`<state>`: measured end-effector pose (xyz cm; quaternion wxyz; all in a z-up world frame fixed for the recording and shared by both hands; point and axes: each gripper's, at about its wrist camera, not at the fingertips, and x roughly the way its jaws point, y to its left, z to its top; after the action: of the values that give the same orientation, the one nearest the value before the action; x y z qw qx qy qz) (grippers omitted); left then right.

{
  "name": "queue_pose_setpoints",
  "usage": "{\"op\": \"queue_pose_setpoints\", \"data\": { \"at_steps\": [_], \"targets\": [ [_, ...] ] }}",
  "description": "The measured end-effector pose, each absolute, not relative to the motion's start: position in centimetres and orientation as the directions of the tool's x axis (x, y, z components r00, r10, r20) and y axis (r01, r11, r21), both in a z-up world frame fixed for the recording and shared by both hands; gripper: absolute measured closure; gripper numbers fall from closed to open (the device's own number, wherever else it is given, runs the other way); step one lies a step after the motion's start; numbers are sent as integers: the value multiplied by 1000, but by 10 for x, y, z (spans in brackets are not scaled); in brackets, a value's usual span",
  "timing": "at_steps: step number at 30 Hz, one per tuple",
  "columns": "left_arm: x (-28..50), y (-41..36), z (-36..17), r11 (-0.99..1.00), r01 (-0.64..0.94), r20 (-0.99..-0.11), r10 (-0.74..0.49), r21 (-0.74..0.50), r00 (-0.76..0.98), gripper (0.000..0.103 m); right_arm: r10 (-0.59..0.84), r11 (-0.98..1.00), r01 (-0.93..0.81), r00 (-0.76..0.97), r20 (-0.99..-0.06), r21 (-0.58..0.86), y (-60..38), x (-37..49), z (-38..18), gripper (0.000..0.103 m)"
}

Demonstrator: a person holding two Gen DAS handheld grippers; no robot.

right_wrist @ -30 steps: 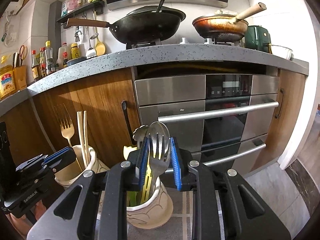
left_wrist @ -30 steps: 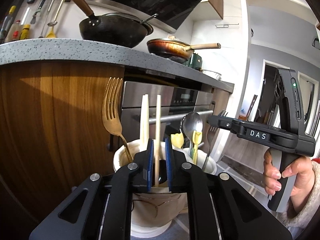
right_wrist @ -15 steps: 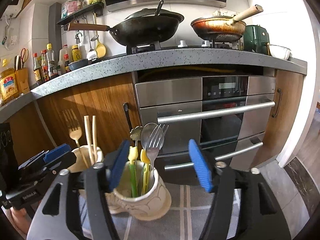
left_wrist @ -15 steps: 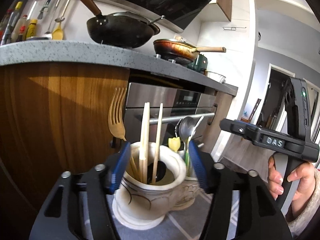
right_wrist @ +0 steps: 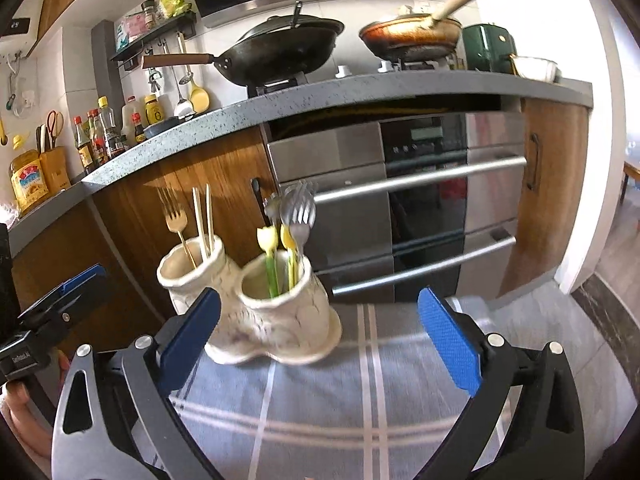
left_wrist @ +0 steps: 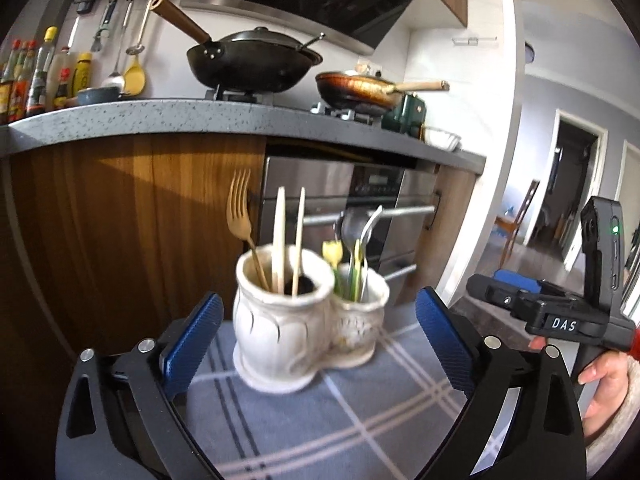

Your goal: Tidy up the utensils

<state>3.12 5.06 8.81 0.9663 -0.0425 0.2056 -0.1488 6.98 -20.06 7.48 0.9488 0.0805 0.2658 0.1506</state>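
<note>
Cloth [left_wrist: 360, 412], grey-blue with pale check lines, covers the surface in front of me, and the double ceramic holder [left_wrist: 296, 320] stands on it close to the cabinet front [left_wrist: 132, 220] and oven [right_wrist: 424, 208]. My left gripper [left_wrist: 316, 344] has just been opening; its blue pads are wide apart with nothing between them, and the holder sits beyond the tips, clear of both. The gold fork [left_wrist: 240, 216] and two chopsticks [left_wrist: 288, 236] stand in the left cup. My right gripper [right_wrist: 320, 340] has just been opening too, and it is empty, its left pad overlapping the holder's base in my view; contact I cannot tell. The silver fork [right_wrist: 300, 216], spoon and yellow-tipped pieces [right_wrist: 267, 240] stand in the right cup. Open cloth lies to the right of the holder. The countertop edge [right_wrist: 360, 88] overhangs above.
</note>
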Motion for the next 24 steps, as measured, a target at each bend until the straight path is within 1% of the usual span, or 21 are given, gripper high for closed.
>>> {"op": "queue_pose_setpoints", "data": {
  "at_steps": [3,7,13,18,24],
  "targets": [
    [19,47,78,958,254,-407,-287,-134,867,7,328,941,-236,806,-492,242,-206,59,65,6],
    [6,47,63,971,190,-429,-234,-142,872,6,323,943,-236,810,-489,233,-207,48,53,6],
    [9,41,43,994,68,-439,-98,-82,893,6,299,953,-243,856,-422,182,-202,38,39,5],
    [11,40,31,998,28,-421,-48,-53,906,5,285,958,-266,878,-384,104,-195,32,32,5],
    [15,33,21,1000,-2,-414,14,28,910,5,285,956,-290,879,-382,45,-186,30,27,5]
  ]
}}
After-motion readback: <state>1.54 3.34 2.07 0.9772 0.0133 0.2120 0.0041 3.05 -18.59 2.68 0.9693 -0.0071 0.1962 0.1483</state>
